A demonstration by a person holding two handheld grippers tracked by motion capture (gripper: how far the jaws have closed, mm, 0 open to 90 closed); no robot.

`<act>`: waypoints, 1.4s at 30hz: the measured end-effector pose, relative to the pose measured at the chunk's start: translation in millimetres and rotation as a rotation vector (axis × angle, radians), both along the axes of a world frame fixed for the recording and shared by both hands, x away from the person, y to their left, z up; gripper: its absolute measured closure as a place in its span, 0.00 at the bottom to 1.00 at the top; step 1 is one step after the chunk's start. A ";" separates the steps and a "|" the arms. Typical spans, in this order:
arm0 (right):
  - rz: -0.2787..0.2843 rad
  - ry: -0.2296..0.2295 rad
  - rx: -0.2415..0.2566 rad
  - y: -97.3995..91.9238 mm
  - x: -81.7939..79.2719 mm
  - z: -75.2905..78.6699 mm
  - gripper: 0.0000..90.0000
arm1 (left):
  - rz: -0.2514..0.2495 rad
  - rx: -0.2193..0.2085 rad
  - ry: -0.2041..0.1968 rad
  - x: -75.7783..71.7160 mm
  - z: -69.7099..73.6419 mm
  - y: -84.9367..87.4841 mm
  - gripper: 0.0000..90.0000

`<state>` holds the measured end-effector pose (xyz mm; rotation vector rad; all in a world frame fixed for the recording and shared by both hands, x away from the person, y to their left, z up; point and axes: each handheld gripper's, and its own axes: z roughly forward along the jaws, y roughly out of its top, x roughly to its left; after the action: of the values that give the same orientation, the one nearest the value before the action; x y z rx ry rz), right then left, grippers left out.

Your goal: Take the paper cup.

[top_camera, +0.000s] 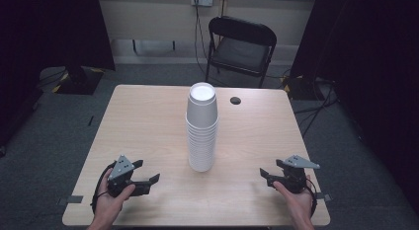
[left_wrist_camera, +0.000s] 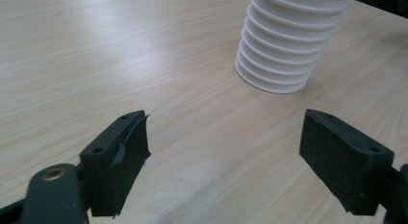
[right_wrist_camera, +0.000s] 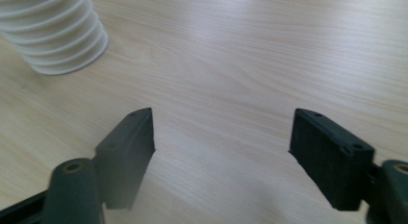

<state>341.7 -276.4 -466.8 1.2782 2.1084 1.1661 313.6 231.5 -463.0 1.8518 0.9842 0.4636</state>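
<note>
Cup stack (top_camera: 202,129) stands mid-table, between L gripper (top_camera: 146,173) & R gripper (top_camera: 266,174), well apart from both. Both sets of jaws spread wide w/ nothing between.

In the left gripper view the stack of cups (left_wrist_camera: 288,46) is cut off by the top edge, so its upper part is out of frame; the dark shape at the top right corner is too cropped to identify. In the right gripper view the stack of cups is cut by the top and left edges; the near left jaw is blurred. In the high view both forearms leave the frame at the bottom edge; the small dark round spot (top_camera: 235,100) on the table (top_camera: 148,121) is too small to identify.
</note>
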 end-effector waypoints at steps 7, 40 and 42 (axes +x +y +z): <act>0.008 -0.029 -0.035 9.0 -4.8 2.5 0.31 | -0.001 0.010 -0.024 0.2 0.9 -0.4 0.17; 0.027 0.043 0.017 18.8 -8.0 3.4 0.30 | -0.126 -0.085 -0.104 -2.3 55.3 -33.8 0.18; 0.022 0.051 0.026 18.4 -7.9 1.7 0.30 | -0.127 -0.109 -0.105 -1.0 60.2 -34.1 0.18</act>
<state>333.8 -258.0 -465.1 1.3126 2.1559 1.1855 312.5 197.4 -402.8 1.7615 0.8012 0.4182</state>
